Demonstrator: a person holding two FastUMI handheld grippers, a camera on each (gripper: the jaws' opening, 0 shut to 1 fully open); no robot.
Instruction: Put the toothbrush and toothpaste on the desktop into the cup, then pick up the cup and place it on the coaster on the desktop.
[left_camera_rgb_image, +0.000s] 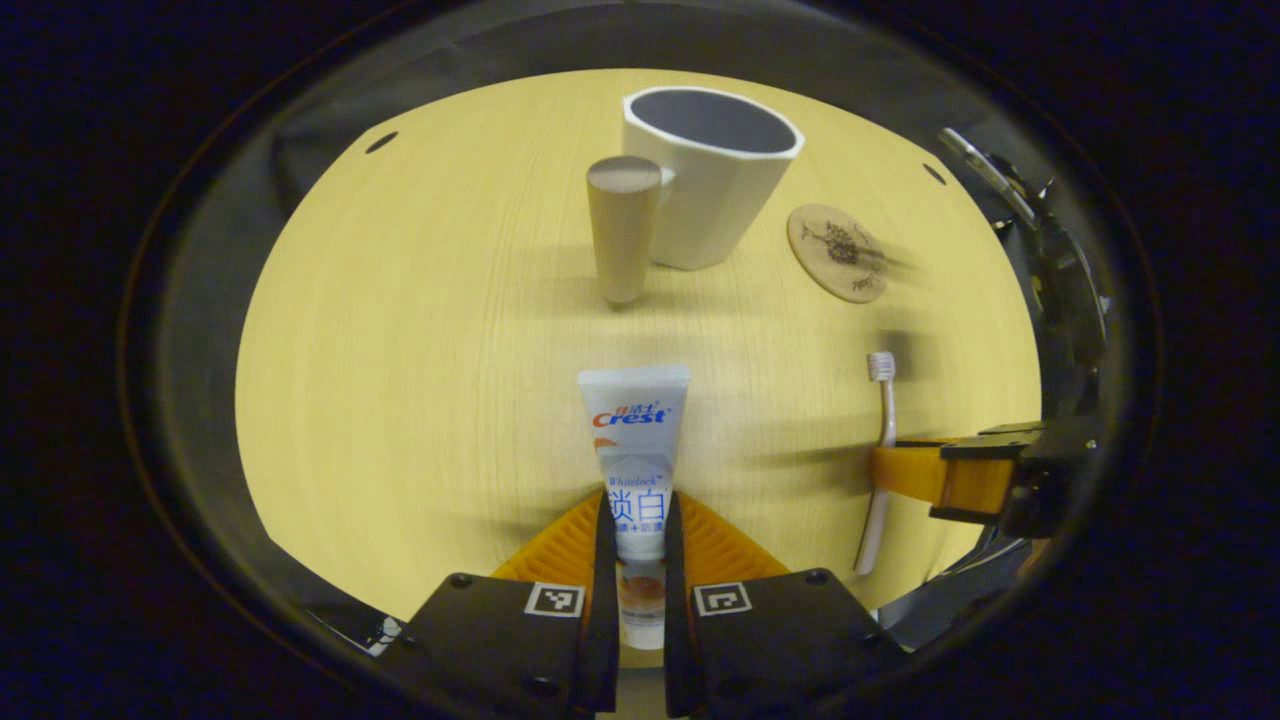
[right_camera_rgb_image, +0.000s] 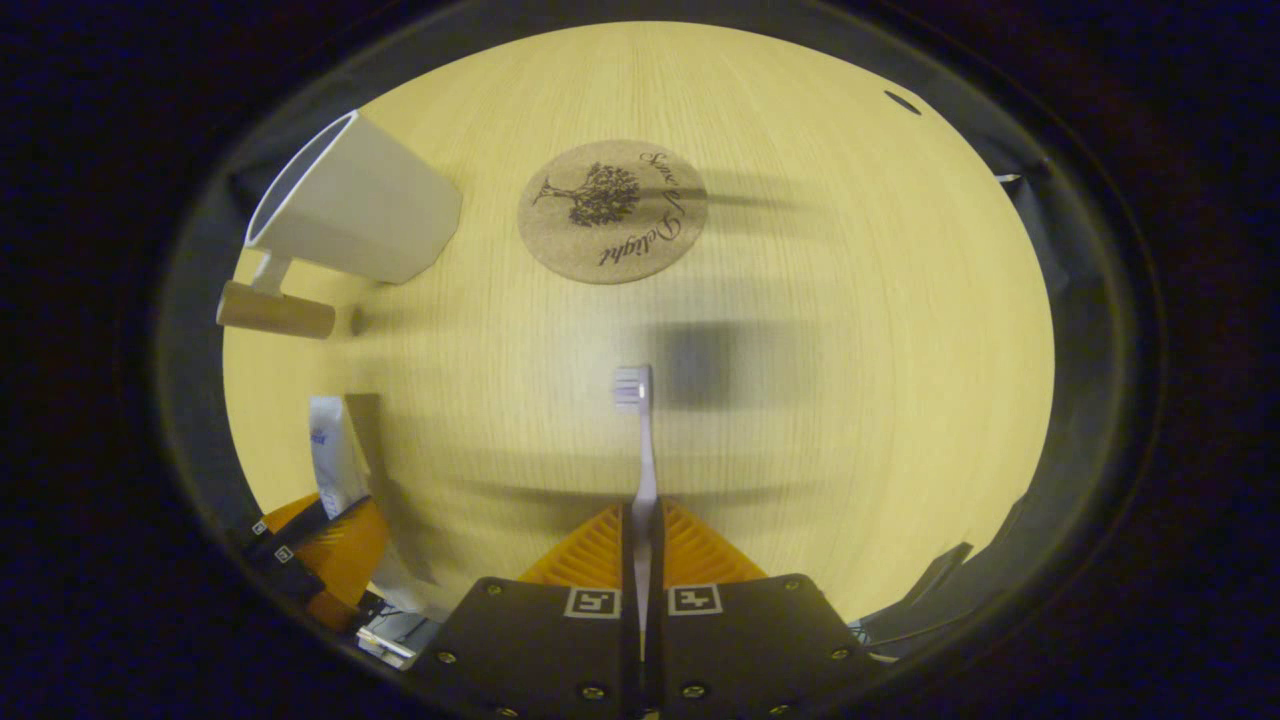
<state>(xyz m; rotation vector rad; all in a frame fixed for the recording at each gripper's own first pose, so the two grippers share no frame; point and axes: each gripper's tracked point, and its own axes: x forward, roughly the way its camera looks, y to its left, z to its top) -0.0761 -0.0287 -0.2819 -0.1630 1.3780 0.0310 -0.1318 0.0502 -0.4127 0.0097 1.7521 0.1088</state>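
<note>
Toothpaste (left_camera_rgb_image: 636, 450) sits clamped between the fingers of the left claw (left_camera_rgb_image: 636, 540), gripped near its cap end with the flat crimped tail pointing ahead toward the cup (left_camera_rgb_image: 715, 175). The tube looks soft and light; a hard squeeze would probably dent it or push paste toward the cap, so a hold low on the firmer shoulder, as now, seems sound. Toothbrush (right_camera_rgb_image: 641, 460) is pinched by the right claw (right_camera_rgb_image: 641, 545) along its thin handle, bristle head forward. It looks stiff, slim and smooth, so it may twist or slip in the grip; a hold around mid-handle should keep it steady.

Whether either item has cleared the worktop (right_camera_rgb_image: 850, 420) cannot be told.

The cup stands upright at the far side, open and empty as far as its mouth shows, with a tan cylindrical handle (left_camera_rgb_image: 623, 225) on its side. It looks rigid and fairly light. The coaster (right_camera_rgb_image: 612, 210) lies flat close beside it, bare.
</note>
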